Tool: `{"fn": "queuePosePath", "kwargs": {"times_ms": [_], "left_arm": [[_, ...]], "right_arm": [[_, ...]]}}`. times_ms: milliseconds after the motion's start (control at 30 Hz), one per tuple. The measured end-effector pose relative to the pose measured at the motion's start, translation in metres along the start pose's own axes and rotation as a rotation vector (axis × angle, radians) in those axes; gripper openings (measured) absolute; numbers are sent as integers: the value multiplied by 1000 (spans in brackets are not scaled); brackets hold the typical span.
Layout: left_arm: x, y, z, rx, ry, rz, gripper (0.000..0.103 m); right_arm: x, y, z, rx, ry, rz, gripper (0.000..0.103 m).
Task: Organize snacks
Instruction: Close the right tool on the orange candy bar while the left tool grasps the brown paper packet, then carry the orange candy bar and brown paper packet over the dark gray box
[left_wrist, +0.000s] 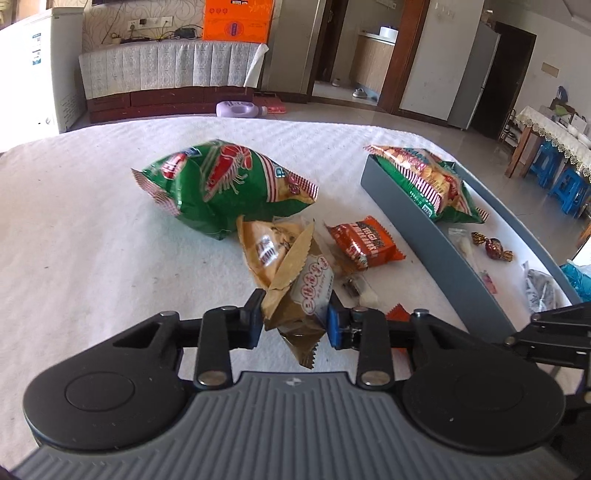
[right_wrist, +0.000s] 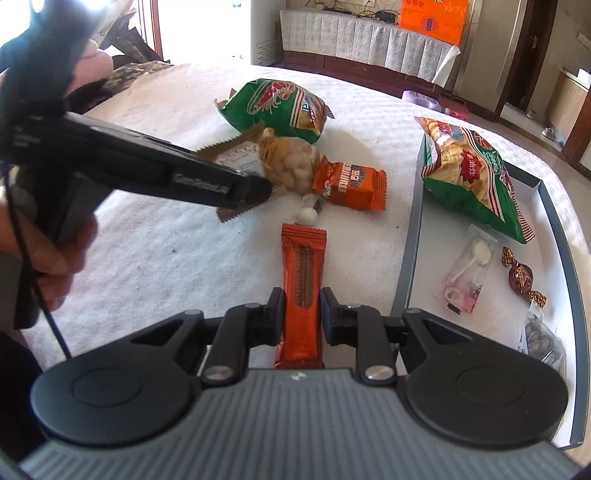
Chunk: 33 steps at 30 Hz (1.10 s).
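Tray-side of both claws lies the grey-walled box (right_wrist: 406, 258). Right gripper (right_wrist: 302, 314) seemingly pinches the long orange wrapper (right_wrist: 303, 280) lengthwise; left gripper (left_wrist: 295, 317) clamps the crinkled tan pastry packet (left_wrist: 295, 295).

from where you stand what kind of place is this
Most likely a living room in a home, not a lab: a lace-draped cabinet with wall sockets and cables behind it, a white fridge, and a doorway opening toward what looks like a kitchen.

It was a lived-in home. Beyond the white-covered bed (left_wrist: 92, 221) stood a low cabinet draped in lace (left_wrist: 166, 68), a white freezer (left_wrist: 37, 66) to its left, and to its right a doorway showing slippers (left_wrist: 360, 93); a cloth-covered dining table with blue stools (left_wrist: 554, 173) stood farther right.
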<state>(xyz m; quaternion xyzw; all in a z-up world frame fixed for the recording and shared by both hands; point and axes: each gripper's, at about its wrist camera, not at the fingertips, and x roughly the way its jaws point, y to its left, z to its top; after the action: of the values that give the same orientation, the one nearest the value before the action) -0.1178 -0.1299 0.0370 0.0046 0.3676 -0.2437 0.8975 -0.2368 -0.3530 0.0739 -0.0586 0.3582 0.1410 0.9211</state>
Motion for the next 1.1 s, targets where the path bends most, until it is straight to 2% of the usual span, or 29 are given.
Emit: {"fn": "queuePosePath", "kwargs": {"times_ms": [200,300,433,1100], "left_arm": [[-29,5,-2,-12,-48,19,38],[-38,4,0,-6,-73,57,38],[-44,0,3,-12,-94,70,38],[-43,-42,14,64,-131,88,39]], "right_arm": [[-17,5,1,25,-64,-3,24],[-27,5,1,40,-94,2,24],[-32,10,-2,33,-96,14,24],[-54,-6,-2,57,-157,29,24]]}}
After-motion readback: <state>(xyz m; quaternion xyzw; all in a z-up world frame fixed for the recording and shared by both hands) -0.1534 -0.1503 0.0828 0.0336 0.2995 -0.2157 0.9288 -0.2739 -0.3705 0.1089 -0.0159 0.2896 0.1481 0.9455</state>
